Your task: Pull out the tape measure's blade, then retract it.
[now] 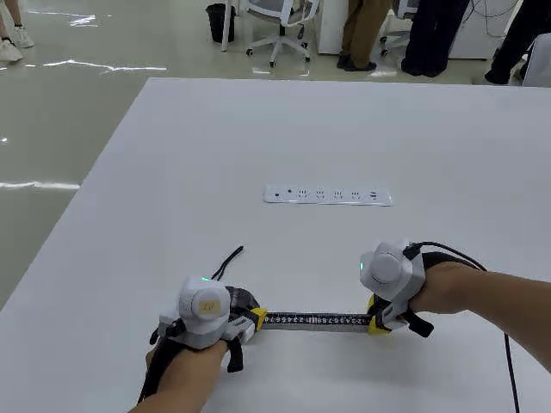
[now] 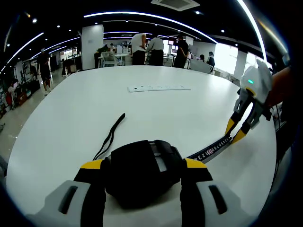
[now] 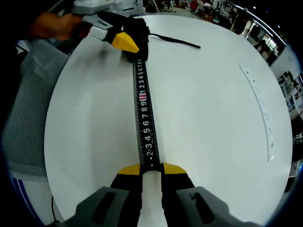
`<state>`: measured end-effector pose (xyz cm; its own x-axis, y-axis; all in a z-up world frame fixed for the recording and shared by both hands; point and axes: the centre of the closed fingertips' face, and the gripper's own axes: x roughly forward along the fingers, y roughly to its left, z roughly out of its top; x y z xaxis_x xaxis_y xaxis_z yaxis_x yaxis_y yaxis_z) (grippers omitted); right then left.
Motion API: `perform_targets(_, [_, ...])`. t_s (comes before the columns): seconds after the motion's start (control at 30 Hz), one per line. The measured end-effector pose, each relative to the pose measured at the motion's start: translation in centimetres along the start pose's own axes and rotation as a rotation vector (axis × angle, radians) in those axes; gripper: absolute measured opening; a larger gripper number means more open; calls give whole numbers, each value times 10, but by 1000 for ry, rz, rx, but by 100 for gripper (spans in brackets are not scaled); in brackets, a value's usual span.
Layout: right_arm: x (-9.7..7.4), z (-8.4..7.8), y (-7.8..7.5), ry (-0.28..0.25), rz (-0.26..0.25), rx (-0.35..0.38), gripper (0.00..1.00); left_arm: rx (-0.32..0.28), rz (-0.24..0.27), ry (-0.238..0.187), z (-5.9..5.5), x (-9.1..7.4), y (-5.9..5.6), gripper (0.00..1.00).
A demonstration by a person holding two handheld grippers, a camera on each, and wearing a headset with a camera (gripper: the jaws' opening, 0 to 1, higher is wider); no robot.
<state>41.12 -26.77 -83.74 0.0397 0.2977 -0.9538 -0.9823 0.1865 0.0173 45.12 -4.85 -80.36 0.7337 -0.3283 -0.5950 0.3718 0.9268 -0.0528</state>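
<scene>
Right gripper view: the yellow-tipped fingers of the right gripper are pinched together on the free end of the blade. The blade lies flat on the white desk and runs straight away to the black tape measure. Its printed numerals can be read, climbing from 2 beside the fingers through 9, then a figure marked in red, then single digits again toward the case.

In the left gripper view the left gripper has its two fingers clamped on either side of the tape measure, which sits on the desk between them. One thin black strap trails from the case across the desktop.

The head view shows the two grippers near the desk's close edge, one in each of the person's hands, well apart and joined by the single drawn-out length of blade.

Farther up the desk lies one white power strip with a row of sockets; any lettering on it is too small to read. Beyond the far edge stands one white office chair, and at least three people are standing there.
</scene>
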Motion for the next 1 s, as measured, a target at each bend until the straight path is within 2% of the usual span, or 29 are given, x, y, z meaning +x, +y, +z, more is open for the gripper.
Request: perform_targets(1.0, [9, 30, 0, -26, 7, -21, 14, -4, -2, -1, 1, 1, 2, 60])
